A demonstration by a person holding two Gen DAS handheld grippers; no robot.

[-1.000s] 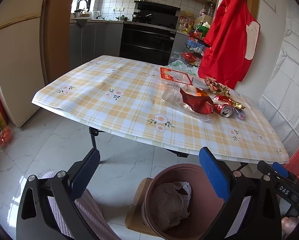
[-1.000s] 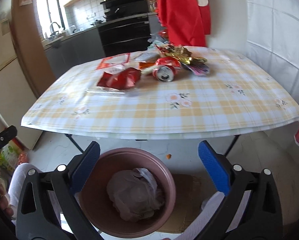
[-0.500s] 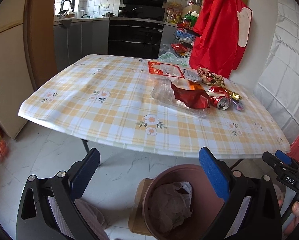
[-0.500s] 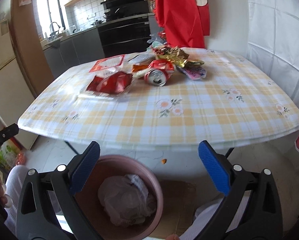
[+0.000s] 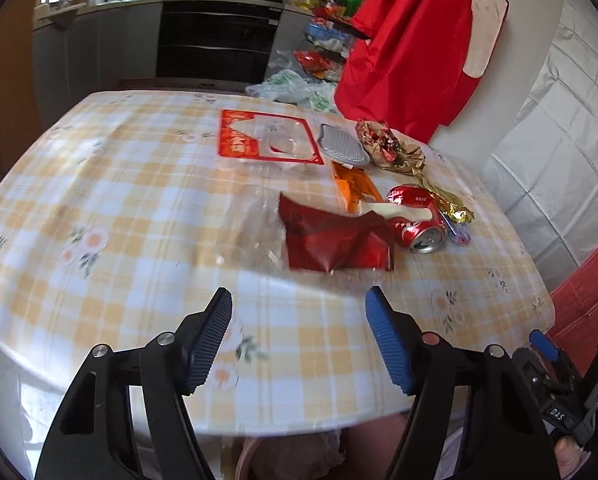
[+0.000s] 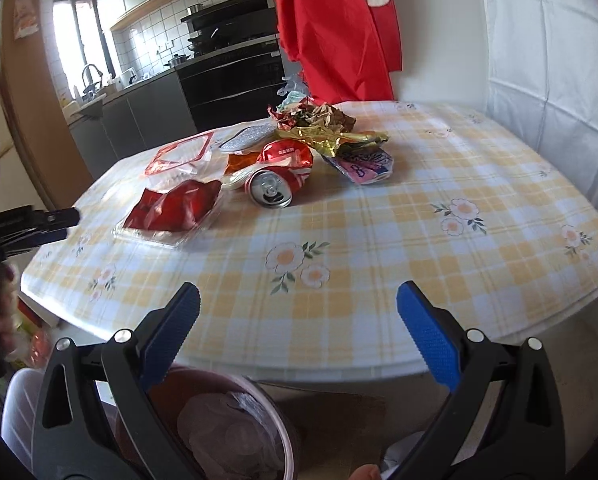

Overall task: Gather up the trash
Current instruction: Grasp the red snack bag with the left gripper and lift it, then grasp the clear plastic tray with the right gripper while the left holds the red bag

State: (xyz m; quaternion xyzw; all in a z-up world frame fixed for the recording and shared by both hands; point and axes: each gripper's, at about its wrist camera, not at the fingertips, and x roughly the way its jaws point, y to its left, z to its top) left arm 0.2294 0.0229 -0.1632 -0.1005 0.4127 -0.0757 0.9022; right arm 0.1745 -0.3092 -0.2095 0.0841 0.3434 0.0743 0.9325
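Note:
Trash lies in a heap on the checked table (image 5: 119, 208): a dark red crumpled wrapper (image 5: 335, 236) on clear plastic film, a red drink can (image 5: 419, 224) on its side, gold foil (image 5: 399, 152), a red-rimmed clear blister pack (image 5: 267, 140) and a silver pouch (image 5: 343, 146). My left gripper (image 5: 299, 336) hovers over the table's near edge just short of the red wrapper; its jaws are closing with nothing between them. My right gripper (image 6: 299, 328) stands open over the near edge, well short of the can (image 6: 275, 184) and wrapper (image 6: 175, 204). A brown bin (image 6: 227, 420) with crumpled plastic sits below.
A red garment (image 5: 415, 48) hangs on the wall behind the table. Kitchen counters and a black oven (image 5: 215, 40) stand beyond. White quilted wall covering (image 6: 547, 48) is on the right. The other gripper (image 6: 19, 224) shows at the left edge of the right wrist view.
Both grippers have moved forward from above the bin toward the table, so the trash looks nearer. The left jaws have narrowed. The bin has slid mostly out of the left view.

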